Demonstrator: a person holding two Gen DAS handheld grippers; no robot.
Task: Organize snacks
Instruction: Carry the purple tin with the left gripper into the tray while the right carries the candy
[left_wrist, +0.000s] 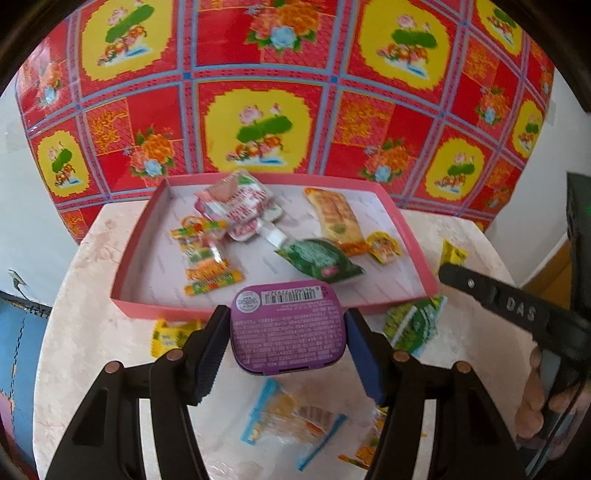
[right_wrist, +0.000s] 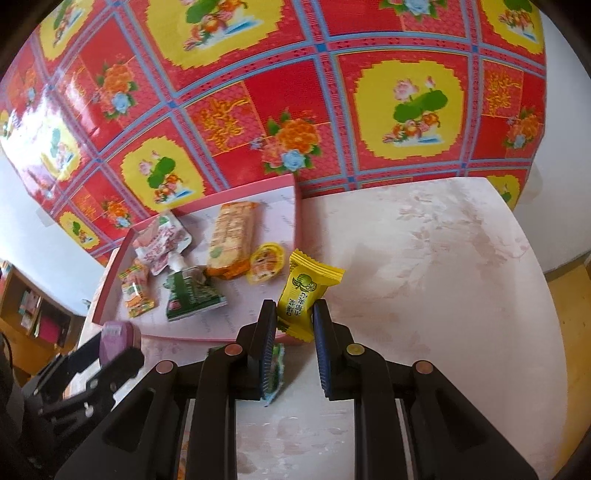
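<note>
1. Left wrist view: my left claw (left_wrist: 287, 338) is spread about halfway and pinches a purple tin (left_wrist: 288, 328) by its two short sides, label side up with the barcode at the far edge. The tin is off the table (left_wrist: 92, 258), just in front of the pink tray's (left_wrist: 133, 258) near wall.
2. Same view, tray contents: a red-and-white pouch (left_wrist: 240, 205) at the back, a long orange cracker pack (left_wrist: 338, 219) to its right, a small yellow cup (left_wrist: 384, 246) beside that, a green pouch (left_wrist: 317, 260) in the middle, and orange-green candy packs (left_wrist: 201, 254) on the left.
3. Same view, loose on the table: a yellow wrapper (left_wrist: 168, 334) left of the claw, a green packet (left_wrist: 413, 325) on the right, a clear blue-edged bag (left_wrist: 291, 421) under the claw, and another yellow wrapper (left_wrist: 453, 254) past the tray's right corner.
4. Same view: my right claw (left_wrist: 448, 271) enters from the right edge; I cannot tell from here what it holds.
5. Right wrist view: my right claw (right_wrist: 295, 319) is nearly pressed together, pinching a yellow candy (right_wrist: 304, 293) by its lower half. The candy stands upright, over the tray's (right_wrist: 295, 206) near right corner.
6. Same view: the tray holds the same cracker pack (right_wrist: 232, 240), cup (right_wrist: 266, 262), green pouch (right_wrist: 188, 295), red-and-white pouch (right_wrist: 162, 240) and candy packs (right_wrist: 136, 291).
7. Same view: a green packet (right_wrist: 275, 373) lies on the table (right_wrist: 424, 258) behind the claw's left finger. The left claw with the purple tin (right_wrist: 116, 338) shows at lower left.
</note>
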